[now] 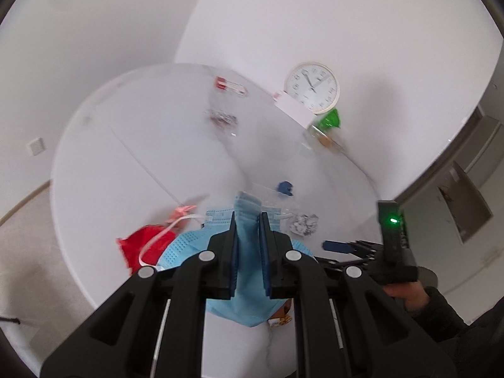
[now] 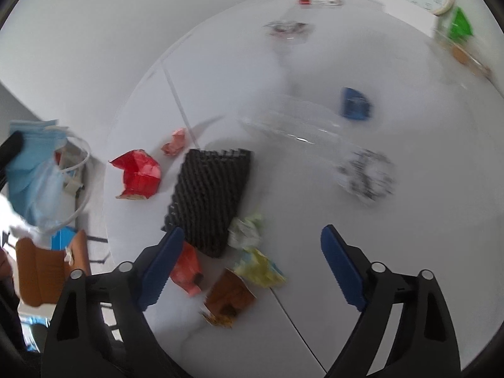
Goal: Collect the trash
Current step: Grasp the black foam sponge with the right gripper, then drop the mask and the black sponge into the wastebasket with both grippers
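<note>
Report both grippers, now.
Left gripper: shut on the blue face mask.
Right gripper: open, holding nothing, above the litter on the table.

Pale blue on the face mask, dotted in a fine grid along one panel, with white ear loops. Bright red on the crumpled wrapper; pink on the small scrap beside it. Black, ribbed in a waffle pattern, on the foam sheet. Yellow on the wrapper, brown on the torn packet. Dark blue on the scrap. Green on the wrapper; cream around the white clock. White on the table.
</note>
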`<action>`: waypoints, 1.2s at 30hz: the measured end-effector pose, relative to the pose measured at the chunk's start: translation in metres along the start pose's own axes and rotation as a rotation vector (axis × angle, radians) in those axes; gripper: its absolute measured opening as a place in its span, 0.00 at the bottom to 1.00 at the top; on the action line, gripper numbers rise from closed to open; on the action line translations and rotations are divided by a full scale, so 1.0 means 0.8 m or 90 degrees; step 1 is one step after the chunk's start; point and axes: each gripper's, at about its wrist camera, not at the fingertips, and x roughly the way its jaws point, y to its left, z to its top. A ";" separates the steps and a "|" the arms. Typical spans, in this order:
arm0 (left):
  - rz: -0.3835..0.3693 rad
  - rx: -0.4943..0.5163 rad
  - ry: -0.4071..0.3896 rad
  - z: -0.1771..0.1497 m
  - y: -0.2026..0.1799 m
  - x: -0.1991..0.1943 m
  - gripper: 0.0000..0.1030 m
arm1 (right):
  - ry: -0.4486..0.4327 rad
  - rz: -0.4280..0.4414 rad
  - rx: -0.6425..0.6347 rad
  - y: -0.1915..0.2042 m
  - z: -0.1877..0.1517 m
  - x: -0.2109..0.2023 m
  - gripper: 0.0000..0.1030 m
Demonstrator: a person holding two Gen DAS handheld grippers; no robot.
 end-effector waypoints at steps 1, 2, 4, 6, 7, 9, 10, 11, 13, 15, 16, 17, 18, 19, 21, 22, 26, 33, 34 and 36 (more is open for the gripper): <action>0.010 -0.005 -0.003 -0.005 0.000 -0.007 0.11 | 0.006 0.006 -0.007 0.007 0.007 0.012 0.77; 0.021 -0.010 -0.004 -0.010 0.001 -0.013 0.11 | 0.011 0.007 -0.013 0.011 0.012 0.022 0.75; 0.053 -0.020 -0.005 -0.026 0.002 -0.027 0.11 | 0.027 0.004 -0.025 0.021 0.025 0.049 0.65; 0.081 -0.044 -0.005 -0.046 0.007 -0.044 0.11 | 0.044 -0.003 -0.028 0.027 0.036 0.073 0.58; 0.090 -0.054 -0.007 -0.053 0.010 -0.049 0.11 | 0.053 -0.007 -0.028 0.028 0.041 0.085 0.52; 0.115 -0.084 -0.012 -0.074 0.017 -0.066 0.11 | 0.072 -0.020 -0.024 0.029 0.049 0.104 0.46; 0.133 -0.100 -0.016 -0.085 0.022 -0.076 0.11 | 0.081 -0.027 -0.022 0.029 0.052 0.111 0.41; 0.142 -0.110 -0.019 -0.092 0.024 -0.081 0.11 | 0.087 -0.031 -0.020 0.028 0.053 0.115 0.38; 0.169 -0.139 -0.027 -0.111 0.032 -0.098 0.11 | 0.098 -0.028 -0.015 0.028 0.054 0.122 0.27; 0.189 -0.164 -0.033 -0.126 0.040 -0.109 0.11 | 0.100 -0.029 -0.019 0.030 0.053 0.123 0.19; 0.201 -0.179 -0.037 -0.135 0.045 -0.116 0.11 | 0.096 -0.027 -0.024 0.031 0.052 0.122 0.17; 0.214 -0.192 -0.040 -0.145 0.051 -0.124 0.11 | 0.093 -0.025 -0.028 0.032 0.052 0.121 0.15; 0.225 -0.201 -0.040 -0.151 0.056 -0.127 0.11 | 0.090 -0.024 -0.030 0.032 0.051 0.120 0.14; 0.234 -0.209 -0.040 -0.158 0.059 -0.130 0.11 | 0.085 -0.018 -0.031 0.033 0.052 0.117 0.06; 0.249 -0.226 -0.037 -0.173 0.068 -0.137 0.11 | 0.069 -0.006 -0.038 0.033 0.054 0.107 0.05; 0.255 -0.233 -0.036 -0.179 0.073 -0.141 0.11 | 0.060 -0.004 -0.043 0.034 0.055 0.101 0.05; 0.287 -0.259 -0.022 -0.204 0.096 -0.137 0.11 | 0.019 -0.009 -0.084 0.046 0.063 0.075 0.05; 0.310 -0.276 0.014 -0.234 0.126 -0.115 0.11 | -0.045 -0.012 -0.131 0.069 0.072 0.015 0.03; 0.314 -0.285 0.025 -0.243 0.137 -0.110 0.11 | -0.056 -0.009 -0.144 0.077 0.071 0.002 0.03; 0.315 -0.300 0.049 -0.257 0.156 -0.098 0.11 | -0.075 -0.003 -0.168 0.096 0.068 -0.016 0.03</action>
